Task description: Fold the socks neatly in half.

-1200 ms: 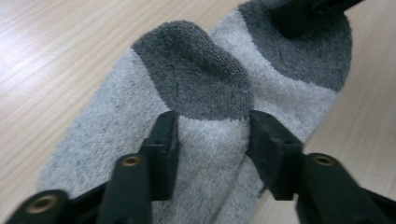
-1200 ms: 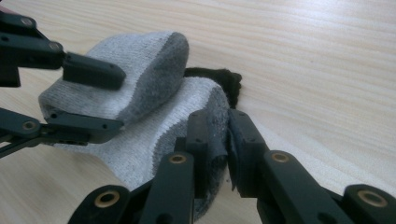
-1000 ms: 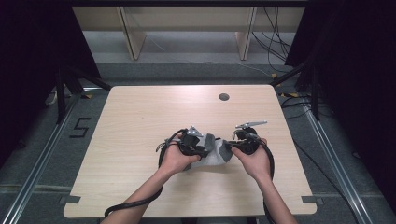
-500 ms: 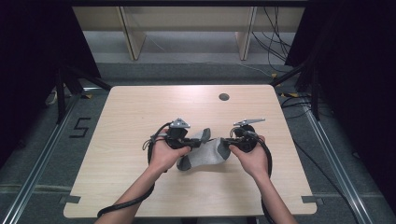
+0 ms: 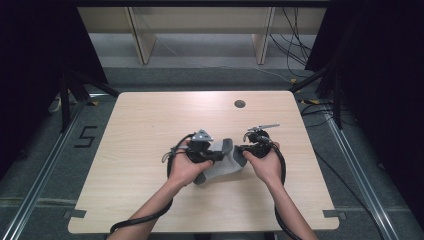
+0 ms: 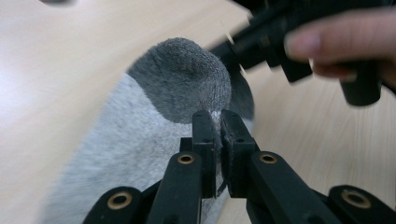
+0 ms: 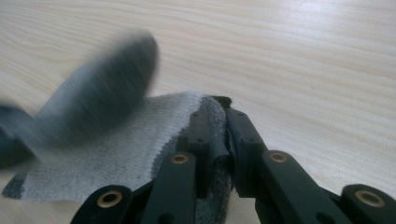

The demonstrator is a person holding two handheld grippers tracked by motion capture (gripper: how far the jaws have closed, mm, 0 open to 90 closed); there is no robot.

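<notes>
Left gripper (image 6: 218, 122) and right gripper (image 7: 217, 122) each had fingers clamped on the grey sock (image 5: 223, 165), near the surface (image 5: 135, 125) front.

A sock (image 5: 222, 165) lies on the tabletop (image 5: 135, 130), near its front middle. The left gripper (image 5: 216, 157) is at its left side and the right gripper (image 5: 240, 149) at its right. A round hole (image 5: 240, 104) is behind them.
</notes>
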